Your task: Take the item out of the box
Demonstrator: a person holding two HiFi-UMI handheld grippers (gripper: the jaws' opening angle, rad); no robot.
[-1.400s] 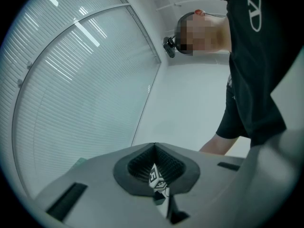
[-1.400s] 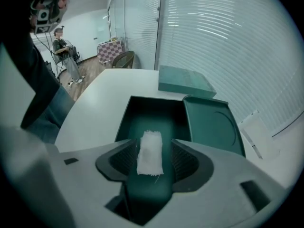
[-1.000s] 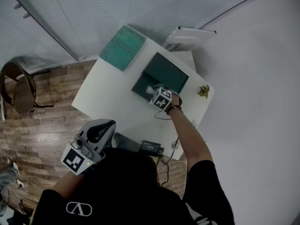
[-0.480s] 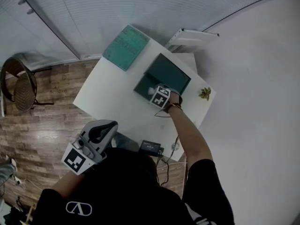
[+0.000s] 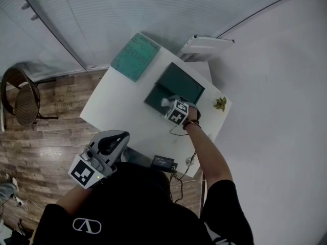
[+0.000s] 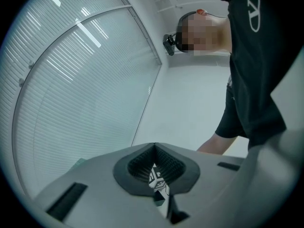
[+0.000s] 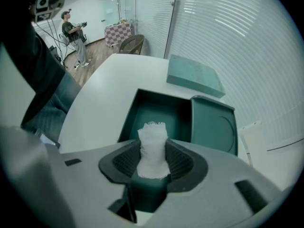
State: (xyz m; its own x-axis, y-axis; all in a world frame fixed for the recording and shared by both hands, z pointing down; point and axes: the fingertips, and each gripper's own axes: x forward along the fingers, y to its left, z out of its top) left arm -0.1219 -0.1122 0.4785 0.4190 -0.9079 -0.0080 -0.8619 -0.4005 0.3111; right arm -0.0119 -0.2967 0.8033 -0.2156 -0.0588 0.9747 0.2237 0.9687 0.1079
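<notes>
1. Table point(image 5: 115, 106): white, with bare surface to the left of the right gripper point(image 7: 153, 156). That side probably offers the most open room for a set-down.
2. Box point(image 7: 152, 106): dark green and open, directly ahead of and below the jaws. The edges to clear are its near wall and the green panel point(image 7: 213, 125) just right of the jaws. Lift straight up before moving sideways.
3. White item point(image 7: 153, 144): clamped upright between the right gripper's pads, over the box opening. It looks soft, so squeeze no harder.
4. Left gripper point(image 6: 155, 161): jaws together, empty, well back from the table.
</notes>
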